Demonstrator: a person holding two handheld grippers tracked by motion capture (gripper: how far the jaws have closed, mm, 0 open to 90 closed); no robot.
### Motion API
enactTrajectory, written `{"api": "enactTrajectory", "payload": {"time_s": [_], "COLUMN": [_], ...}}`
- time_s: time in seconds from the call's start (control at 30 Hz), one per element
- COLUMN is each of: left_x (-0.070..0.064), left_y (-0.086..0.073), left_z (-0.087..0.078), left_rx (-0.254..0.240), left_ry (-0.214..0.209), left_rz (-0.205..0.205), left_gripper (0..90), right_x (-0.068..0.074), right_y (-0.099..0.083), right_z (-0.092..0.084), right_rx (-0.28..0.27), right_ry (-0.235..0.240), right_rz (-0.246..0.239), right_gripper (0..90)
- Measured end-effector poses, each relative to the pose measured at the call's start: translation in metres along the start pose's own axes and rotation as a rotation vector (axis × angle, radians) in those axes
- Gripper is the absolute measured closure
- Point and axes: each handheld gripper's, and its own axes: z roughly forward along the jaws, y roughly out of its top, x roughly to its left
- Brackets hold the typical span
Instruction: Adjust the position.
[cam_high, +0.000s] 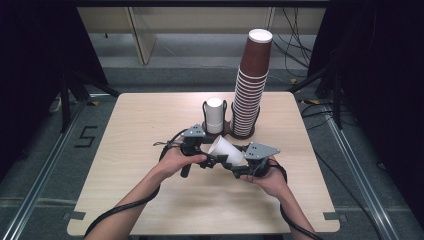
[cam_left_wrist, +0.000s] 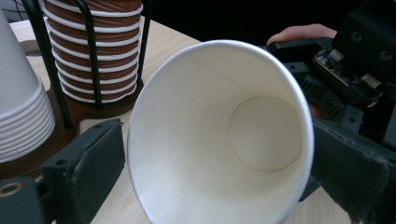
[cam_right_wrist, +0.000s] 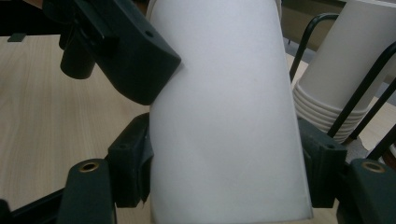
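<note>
A white paper cup (cam_high: 227, 150) lies tilted above the table between both grippers. My right gripper (cam_high: 239, 163) is shut on its narrow base end; in the right gripper view the pads (cam_right_wrist: 133, 168) press the cup's wall (cam_right_wrist: 224, 116) from both sides. My left gripper (cam_high: 211, 153) faces the cup's open mouth (cam_left_wrist: 210, 140). Its jaws stand wide on either side of the rim, with a thin gap at the left pad (cam_left_wrist: 100, 158). One left jaw (cam_right_wrist: 130, 60) shows beside the cup in the right gripper view.
Behind the hands a dark holder with wire hoops (cam_high: 227, 131) carries a short stack of white cups (cam_high: 214, 115) and a tall stack of brown cups (cam_high: 251, 85). Both stacks stand close past the held cup (cam_left_wrist: 93, 46) (cam_right_wrist: 345, 70). Bare wooden table (cam_high: 130, 165) lies left and front.
</note>
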Motion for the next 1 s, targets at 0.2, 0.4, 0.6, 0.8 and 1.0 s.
{"api": "enactTrajectory", "payload": {"time_s": [0.2, 0.4, 0.6, 0.8, 1.0], "left_x": [0.0002, 0.0, -0.0004, -0.0011, -0.001], "left_y": [0.0003, 0.0001, 0.0012, 0.0023, 0.0025], "left_z": [0.0024, 0.0029, 0.0009, -0.0013, -0.0034], "left_rx": [0.005, 0.014, 0.006, 0.002, 0.003], "left_ry": [-0.01, -0.006, -0.003, 0.001, 0.0], "left_rz": [0.007, 0.013, 0.026, 0.046, 0.073], "left_gripper": [5.0, 5.6, 7.3, 10.1, 12.7], "right_x": [0.0017, 0.0008, 0.0004, -0.0011, -0.0018], "right_y": [-0.0001, -0.0001, -0.0001, -0.0011, -0.0016], "right_z": [0.0001, 0.0006, 0.0015, 0.002, 0.0024], "right_rx": [0.012, 0.015, 0.01, 0.025, 0.036], "right_ry": [0.004, 0.014, 0.013, 0.022, 0.015], "right_rz": [0.006, 0.003, 0.002, -0.008, -0.023], "right_gripper": [32.9, 32.9, 32.6, 32.2, 32.2]}}
